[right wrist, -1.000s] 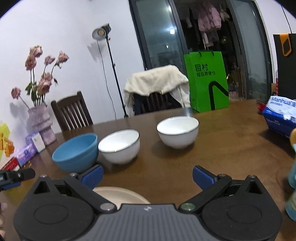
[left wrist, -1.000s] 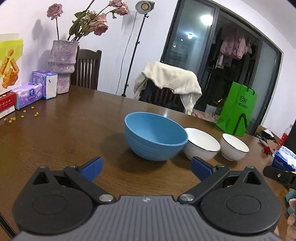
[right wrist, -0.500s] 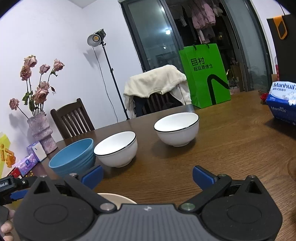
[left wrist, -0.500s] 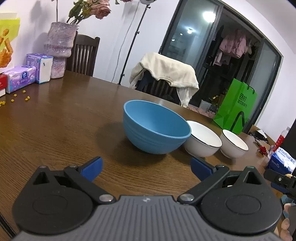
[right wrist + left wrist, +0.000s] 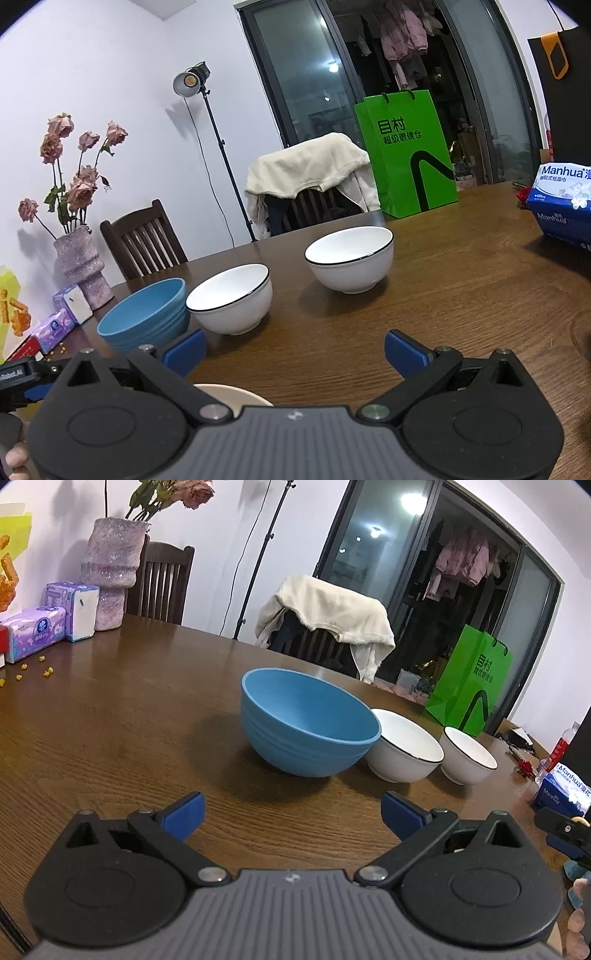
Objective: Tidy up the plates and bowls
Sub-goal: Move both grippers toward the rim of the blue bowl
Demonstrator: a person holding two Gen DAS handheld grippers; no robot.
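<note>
A blue bowl (image 5: 308, 722) stands upright on the brown wooden table (image 5: 110, 716), with two black-rimmed white bowls, one (image 5: 404, 746) touching it and the other (image 5: 468, 755) further right. My left gripper (image 5: 291, 814) is open, just short of the blue bowl, nothing between its fingers. In the right wrist view the same blue bowl (image 5: 146, 317), the nearer white bowl (image 5: 231, 301) and the farther white bowl (image 5: 351, 258) stand in a row. My right gripper (image 5: 294, 349) is open and empty above a cream plate (image 5: 231, 394), mostly hidden beneath it.
A purple vase (image 5: 110, 572) with roses, tissue packs (image 5: 35, 631) and yellow crumbs (image 5: 46, 670) sit at the table's left. A green bag (image 5: 406, 158) and a blue tissue pack (image 5: 561, 206) stand at the right. Chairs, one draped with a cream garment (image 5: 328, 613), line the far side.
Both grippers have dropped lower and tilted up, so the bowls look nearer and the view shows more wall. Their fingers stay open. The bowls have not moved.
</note>
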